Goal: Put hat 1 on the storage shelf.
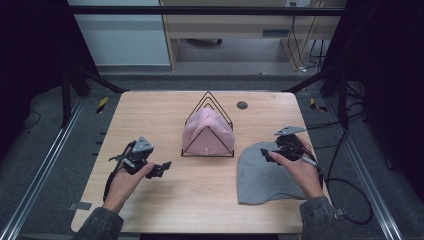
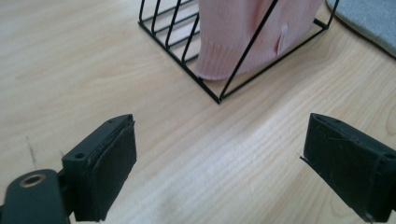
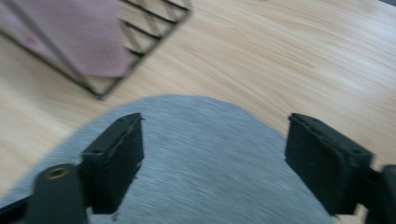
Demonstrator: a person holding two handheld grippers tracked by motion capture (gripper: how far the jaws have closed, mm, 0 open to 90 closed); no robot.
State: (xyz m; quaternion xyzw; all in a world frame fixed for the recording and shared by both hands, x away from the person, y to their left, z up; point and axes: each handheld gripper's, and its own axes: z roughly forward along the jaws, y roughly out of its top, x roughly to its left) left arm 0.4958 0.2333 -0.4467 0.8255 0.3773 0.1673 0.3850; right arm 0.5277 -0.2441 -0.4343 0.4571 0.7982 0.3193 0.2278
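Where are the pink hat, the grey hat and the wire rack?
Pink hat [image 1: 206, 134]: high view, middle of its knit body inside the rack.
Grey hat [image 3: 210, 154]: right gripper view, its crown between the open jaws.
Wire rack [image 2: 219, 97]: left gripper view, near corner of its black base frame.

The counter [image 1: 165, 195] is pale wood with a fine, wavy grain and a small dark round spot [image 1: 242, 105] near its far edge. Beyond the left claw [image 2: 219, 163], whose jaws are matt black, a black wire rack [image 2: 243, 70] holds a soft pink knit beanie [image 2: 238, 32] with a ribbed band at the hem and a small pink tag. Under the right claw [image 3: 212, 163], also black with a brass-coloured ring at one joint, lies a heathered grey beanie [image 3: 210, 154]. A grey three-cornered plate [image 1: 289, 130] tops the right claw. Both sleeves [image 1: 100, 226] are dark grey-green. The floor [image 1: 50, 150] is grey, with yellow-and-black striped tape [image 1: 102, 104].
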